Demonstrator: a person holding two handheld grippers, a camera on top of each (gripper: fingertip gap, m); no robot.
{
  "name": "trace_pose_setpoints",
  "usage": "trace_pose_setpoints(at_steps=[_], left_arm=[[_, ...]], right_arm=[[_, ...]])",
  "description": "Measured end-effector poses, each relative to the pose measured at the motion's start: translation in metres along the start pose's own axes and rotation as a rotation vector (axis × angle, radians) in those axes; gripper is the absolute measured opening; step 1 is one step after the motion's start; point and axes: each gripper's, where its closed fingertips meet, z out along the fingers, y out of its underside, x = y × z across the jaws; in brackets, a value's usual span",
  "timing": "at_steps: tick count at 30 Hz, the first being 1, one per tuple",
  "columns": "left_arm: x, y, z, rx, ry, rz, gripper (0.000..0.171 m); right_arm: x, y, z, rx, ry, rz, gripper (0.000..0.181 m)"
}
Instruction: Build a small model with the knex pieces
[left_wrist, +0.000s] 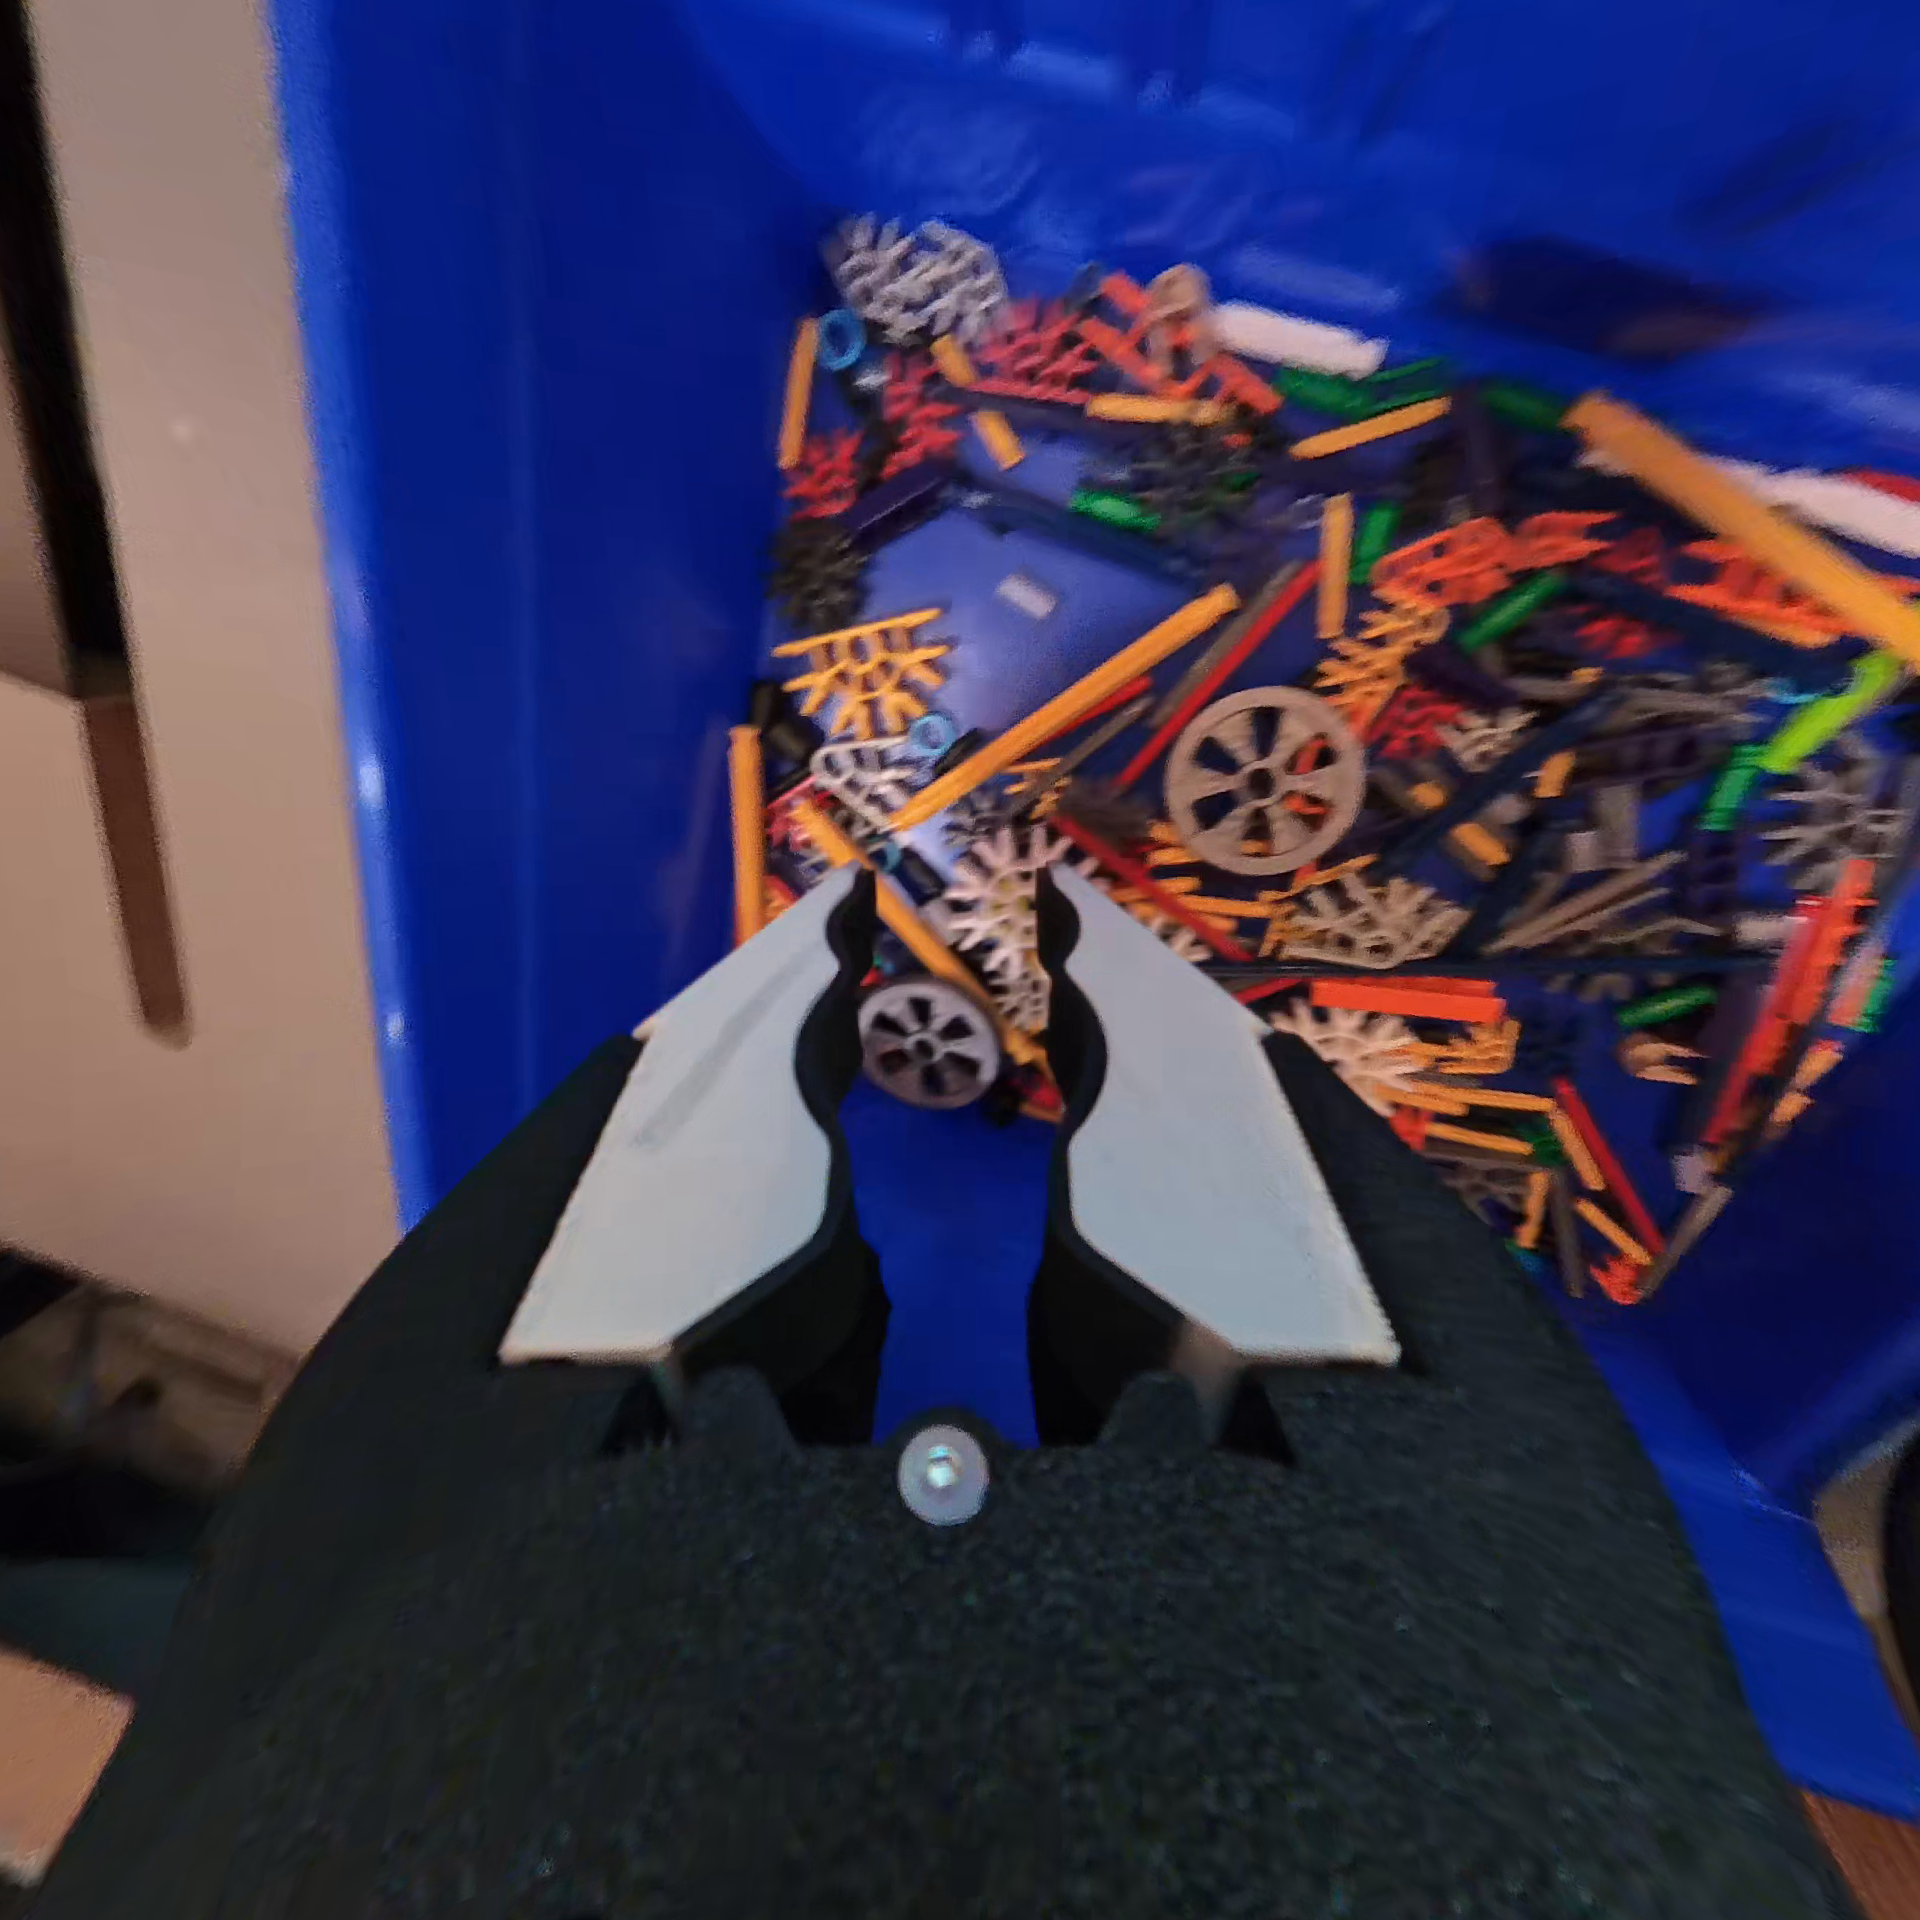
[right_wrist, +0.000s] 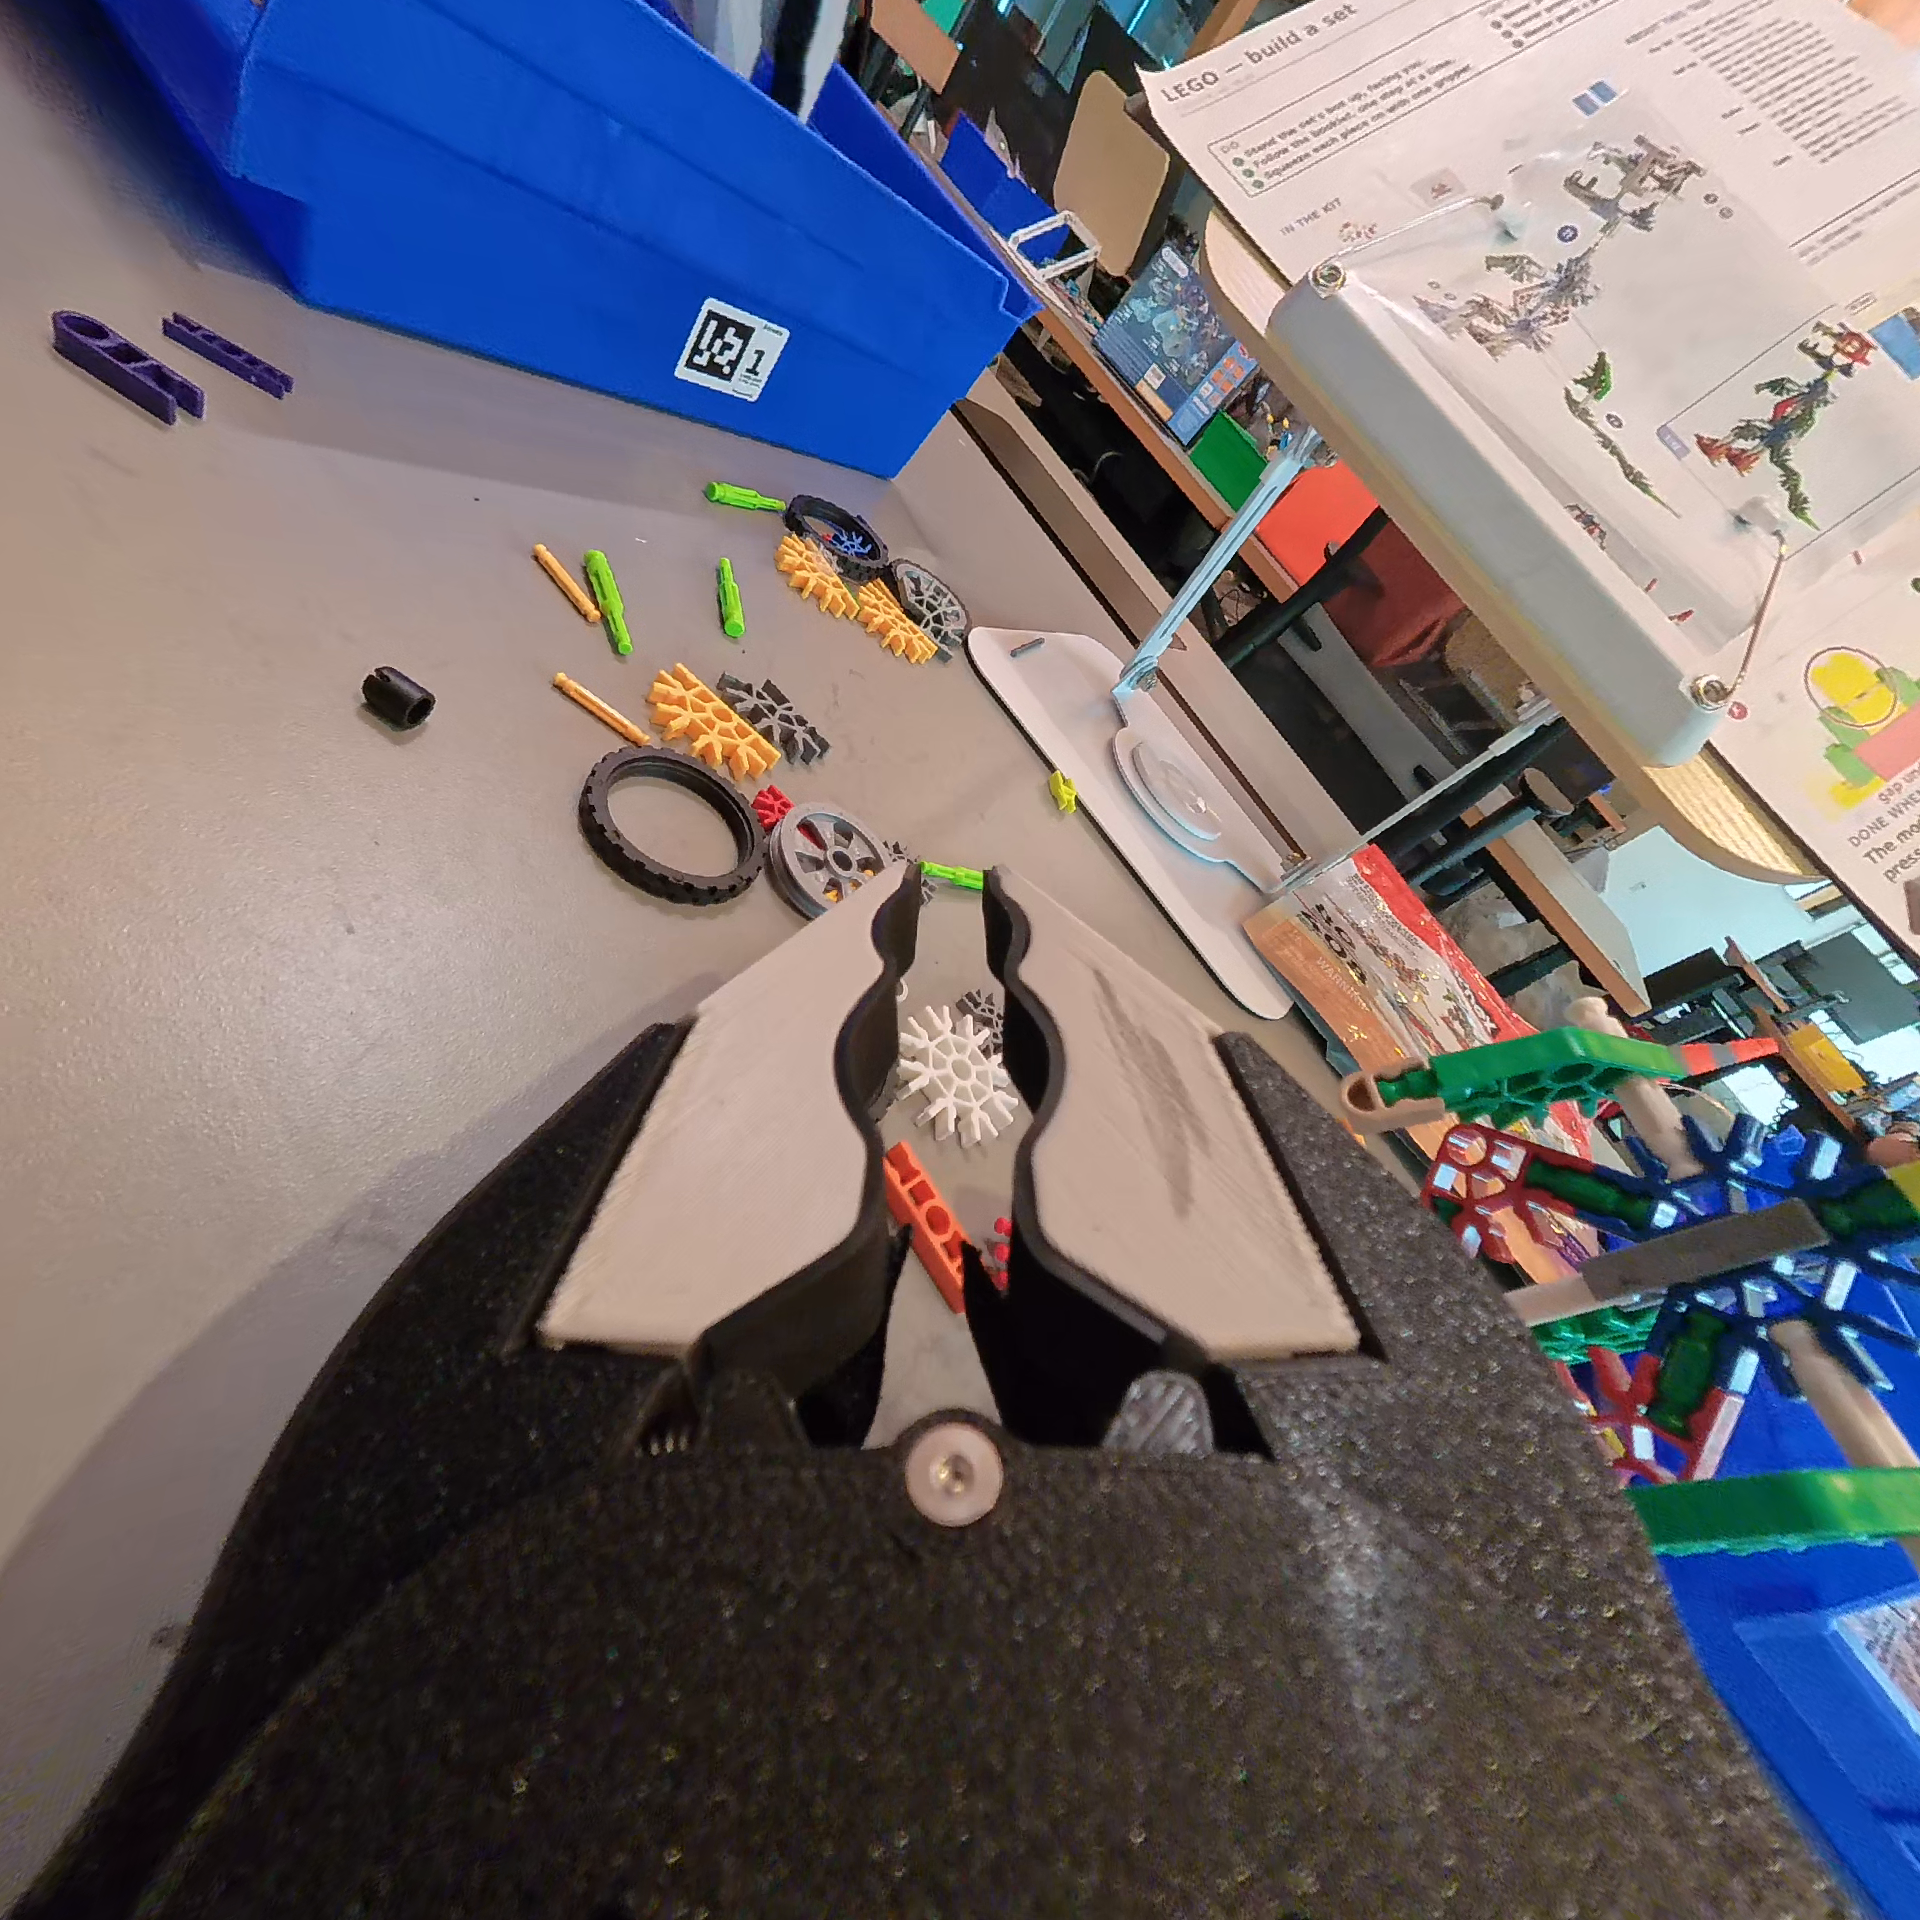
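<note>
My left gripper (left_wrist: 956, 883) is open and empty. It hovers inside a blue bin (left_wrist: 540, 623) over a heap of plastic construction rods and connectors. A small grey wheel (left_wrist: 928, 1047) and a white snowflake connector (left_wrist: 1003, 904) lie just below its fingertips, and a larger grey wheel (left_wrist: 1262, 779) lies to the right. My right gripper (right_wrist: 953, 876) is open by a narrow gap and holds nothing, low over a grey table (right_wrist: 260, 935). A white snowflake connector (right_wrist: 956, 1070) and an orange piece (right_wrist: 925, 1216) show between its fingers. A green rod (right_wrist: 951, 876) lies on the table just past the tips.
Near the right gripper lie a black tyre (right_wrist: 670, 836), a grey wheel (right_wrist: 826, 857), yellow connectors (right_wrist: 712, 722), green and yellow rods and purple pieces (right_wrist: 125, 364). A blue bin (right_wrist: 582, 229) stands at the back. An instruction stand (right_wrist: 1475, 488) and a built model (right_wrist: 1714, 1226) are on the right. Tip to tip, the grippers are about 40 centimeters apart. The larger grey wheel (left_wrist: 1262, 779) is closer to my left gripper, around 5 centimeters from its tips; the right tips are 35 centimeters off.
</note>
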Motion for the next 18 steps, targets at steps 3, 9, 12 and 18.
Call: trace_pose_setpoints(at_steps=[3, 9, 12, 18], left_arm=[[-0.012, 0.009, 0.003, -0.059, -0.028, 0.005, 0.031], [-0.019, 0.023, 0.019, -0.167, -0.019, 0.007, 0.052], [-0.013, 0.034, 0.028, -0.231, 0.041, -0.03, 0.059], [-0.005, 0.038, 0.032, -0.246, 0.152, -0.083, 0.042]], right_arm=[[0.0, 0.0, 0.0, 0.002, 0.0, 0.002, 0.009], [0.001, -0.001, -0.001, 0.005, -0.002, 0.007, 0.009], [0.001, -0.001, -0.001, 0.005, -0.002, 0.008, 0.009], [0.001, -0.001, -0.001, 0.008, -0.004, 0.01, 0.009]])
